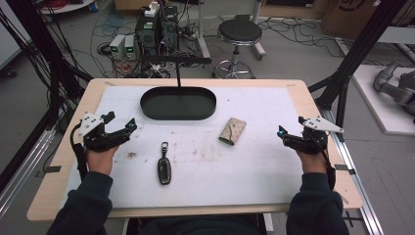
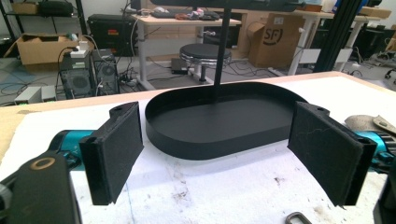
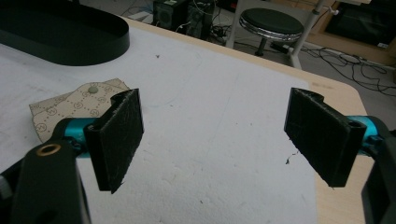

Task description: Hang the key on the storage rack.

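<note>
High view, as we list it left to right: left tongs point(image 1: 131, 125) spread, empty, at the tabletop's point(image 1: 205, 196) left; key fob point(image 1: 164, 169) near centre; black tray point(image 1: 178, 103) far centre; patterned pouch point(image 1: 232, 131) right of centre; right tongs point(image 1: 283, 133) spread, empty.

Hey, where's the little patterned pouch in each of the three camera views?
High view: the patterned pouch lies right of centre on the white mat, below the black tray.
Left gripper view: at the right edge, past the right jaw.
Right gripper view: at the left, behind the left jaw.
Shared landmark: the black tray.
</note>
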`<state>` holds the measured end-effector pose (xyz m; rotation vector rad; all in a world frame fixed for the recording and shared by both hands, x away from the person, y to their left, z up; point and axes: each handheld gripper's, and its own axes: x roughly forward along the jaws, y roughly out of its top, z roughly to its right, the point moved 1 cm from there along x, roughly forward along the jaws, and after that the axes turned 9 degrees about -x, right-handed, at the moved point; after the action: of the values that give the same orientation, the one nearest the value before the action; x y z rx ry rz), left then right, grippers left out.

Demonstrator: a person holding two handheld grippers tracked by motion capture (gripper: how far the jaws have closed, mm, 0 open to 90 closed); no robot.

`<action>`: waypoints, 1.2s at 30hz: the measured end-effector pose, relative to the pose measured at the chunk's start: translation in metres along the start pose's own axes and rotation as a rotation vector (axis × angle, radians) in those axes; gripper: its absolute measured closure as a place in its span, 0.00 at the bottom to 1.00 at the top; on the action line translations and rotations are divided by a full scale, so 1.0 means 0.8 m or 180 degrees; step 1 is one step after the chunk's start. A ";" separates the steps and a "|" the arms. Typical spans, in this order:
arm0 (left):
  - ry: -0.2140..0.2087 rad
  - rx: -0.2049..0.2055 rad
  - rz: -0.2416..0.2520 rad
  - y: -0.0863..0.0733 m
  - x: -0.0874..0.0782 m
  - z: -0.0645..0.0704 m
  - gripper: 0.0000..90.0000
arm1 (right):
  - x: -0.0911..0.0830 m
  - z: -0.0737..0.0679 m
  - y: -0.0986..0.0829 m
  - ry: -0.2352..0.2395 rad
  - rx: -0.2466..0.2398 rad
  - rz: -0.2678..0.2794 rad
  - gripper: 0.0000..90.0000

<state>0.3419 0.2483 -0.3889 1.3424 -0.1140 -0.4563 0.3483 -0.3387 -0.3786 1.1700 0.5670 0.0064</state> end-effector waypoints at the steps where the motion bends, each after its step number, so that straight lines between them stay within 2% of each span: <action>1: 0.0002 0.0004 -0.0002 0.000 0.001 0.000 0.20 | 0.000 0.001 -0.001 -0.0009 0.0001 -0.0001 0.22; 10: 0.0022 0.0016 -0.0100 -0.003 0.006 0.010 0.22 | 0.002 0.002 -0.006 0.0007 0.0061 -0.0001 0.22; 15: -0.0003 0.0055 -0.0280 -0.014 0.015 0.028 0.24 | 0.005 0.004 -0.012 0.0024 0.0068 -0.0041 0.22; 21: -0.0125 0.0107 -0.0456 -0.025 0.021 0.051 0.28 | 0.001 0.003 -0.011 -0.0013 0.0049 -0.0024 0.22; 27: -0.0267 0.0139 -0.0763 -0.042 0.026 0.073 0.34 | 0.001 -0.005 -0.007 -0.0009 -0.0034 -0.0046 0.22; 29: -0.0320 0.0147 -0.0935 -0.052 0.029 0.080 0.38 | 0.001 -0.008 -0.006 -0.0007 -0.0039 -0.0056 0.22; 32: -0.0327 0.0180 -0.1159 -0.065 0.036 0.089 0.42 | 0.003 -0.010 -0.005 -0.0006 -0.0051 -0.0049 0.22; 36: -0.0255 0.0258 -0.1426 -0.081 0.051 0.098 0.46 | 0.008 -0.010 -0.006 0.0029 -0.0058 -0.0084 0.22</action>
<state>0.3365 0.1515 -0.4395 1.4309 0.1072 -0.8908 0.3489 -0.3320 -0.3876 1.1451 0.5891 -0.0056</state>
